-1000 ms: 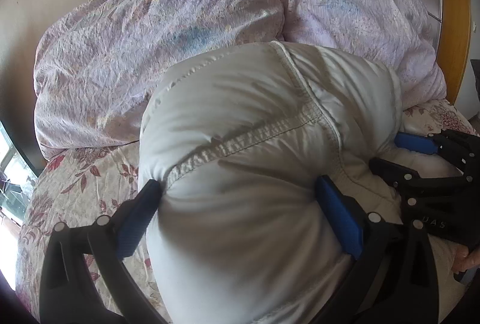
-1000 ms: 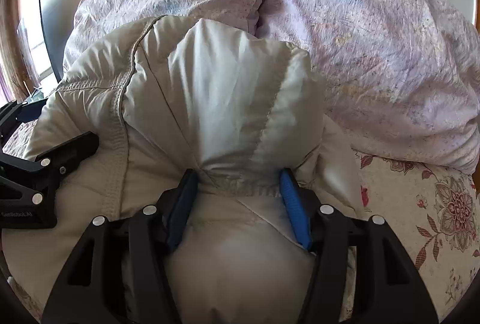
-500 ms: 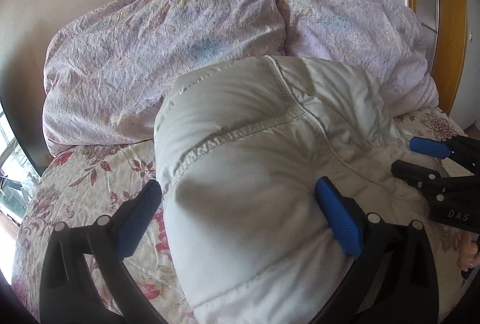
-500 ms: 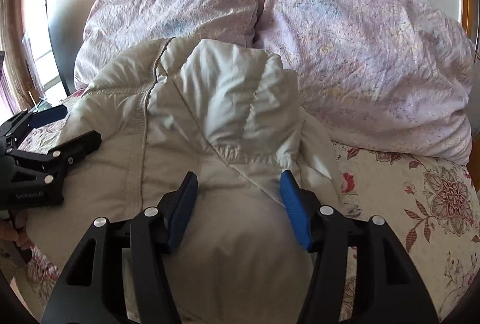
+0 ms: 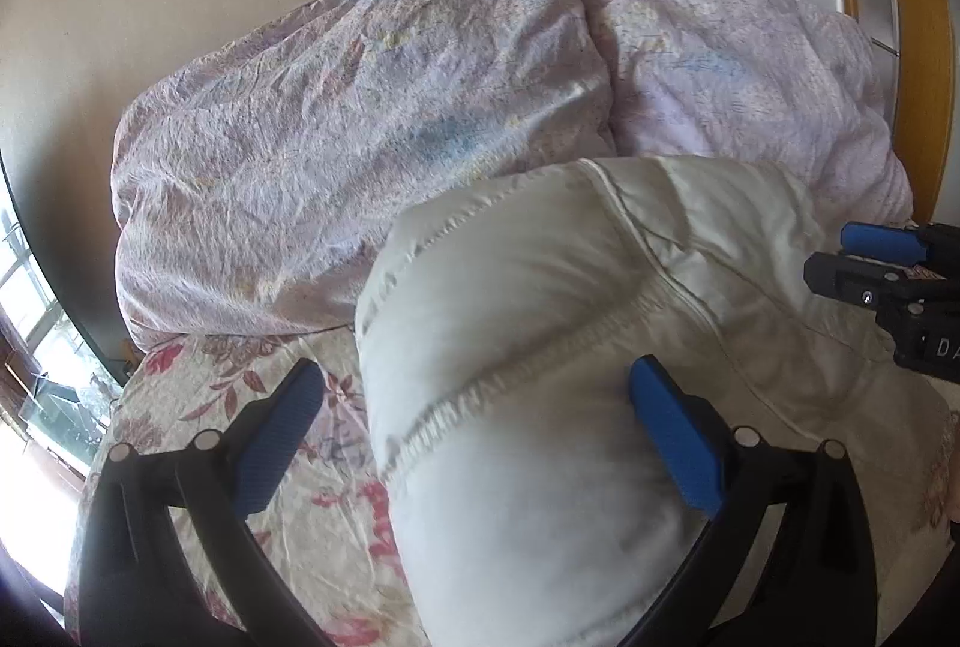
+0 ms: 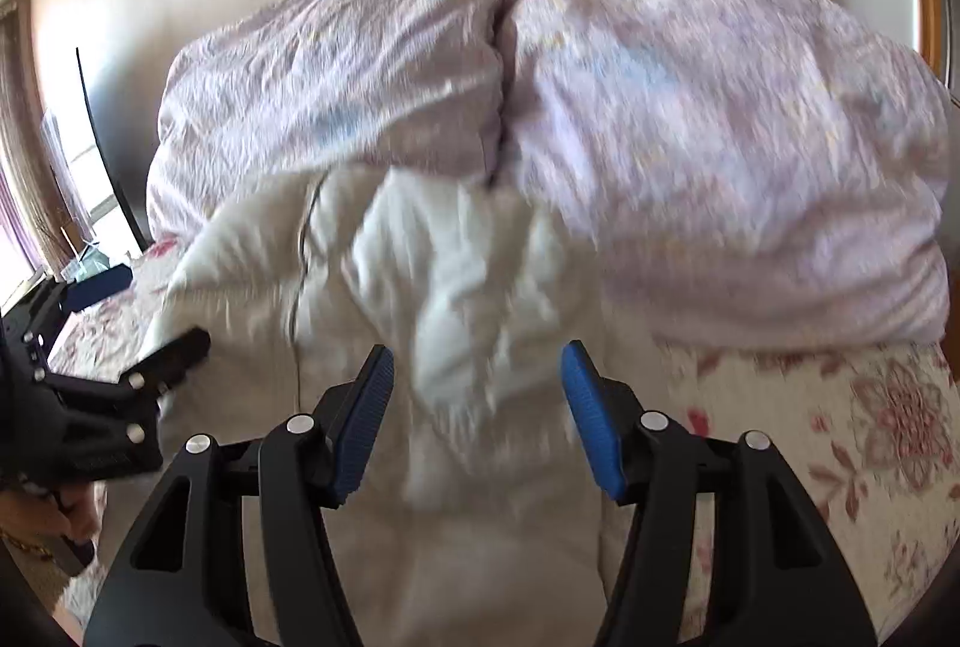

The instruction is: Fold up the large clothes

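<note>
Both hand-held grippers, left (image 5: 474, 425) and right (image 6: 477, 410), hang apart over the jacket (image 5: 540, 377); unpinned, that puffy fold could spring open.

Daylight from left window (image 5: 24, 287) (right view motion-blurred); fisheye edges.

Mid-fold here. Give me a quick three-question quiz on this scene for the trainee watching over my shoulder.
1. True or false: the white padded jacket lies on the floral bedsheet.
2. What is piled behind the jacket, against the wall? A) a lilac duvet B) a cardboard box C) a wooden chair
3. Fill in: the left gripper has its jaws ____, with only one pad against the jacket.

Key: 1 true; 2 A; 3 open.
</note>
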Motion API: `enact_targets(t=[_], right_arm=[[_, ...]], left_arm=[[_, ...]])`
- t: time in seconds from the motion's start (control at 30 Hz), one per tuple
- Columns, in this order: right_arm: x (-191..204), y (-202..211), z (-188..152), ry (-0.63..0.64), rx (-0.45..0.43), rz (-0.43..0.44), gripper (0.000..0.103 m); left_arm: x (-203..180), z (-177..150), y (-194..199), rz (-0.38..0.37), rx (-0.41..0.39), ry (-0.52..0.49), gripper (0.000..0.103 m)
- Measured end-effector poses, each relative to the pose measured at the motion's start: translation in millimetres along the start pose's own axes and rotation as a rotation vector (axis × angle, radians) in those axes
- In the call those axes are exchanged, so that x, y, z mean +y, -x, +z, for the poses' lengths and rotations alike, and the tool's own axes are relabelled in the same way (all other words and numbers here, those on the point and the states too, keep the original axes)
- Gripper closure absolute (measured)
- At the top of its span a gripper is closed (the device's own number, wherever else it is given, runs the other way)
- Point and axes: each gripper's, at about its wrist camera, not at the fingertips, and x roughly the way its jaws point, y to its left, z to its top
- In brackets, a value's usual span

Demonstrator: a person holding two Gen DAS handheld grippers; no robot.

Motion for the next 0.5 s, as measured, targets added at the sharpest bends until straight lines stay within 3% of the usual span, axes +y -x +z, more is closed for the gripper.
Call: enact_targets(t=[0.13,0.23,0.5], right_arm=[[-1,-31,20,-0.016,0.016,-0.005,0.042],[-7,-56,8,-0.024,0.062,-0.022,0.04],[-20,-72,-12,-0.074,0.041,0.002,0.034]], left_arm=[[10,17,-27,0.005,0.024,0.077,0.002],[5,13,-40,-0.024,0.047,0.094,0.002],[-9,5,-54,-0.025,0.048,0.077,0.002]])
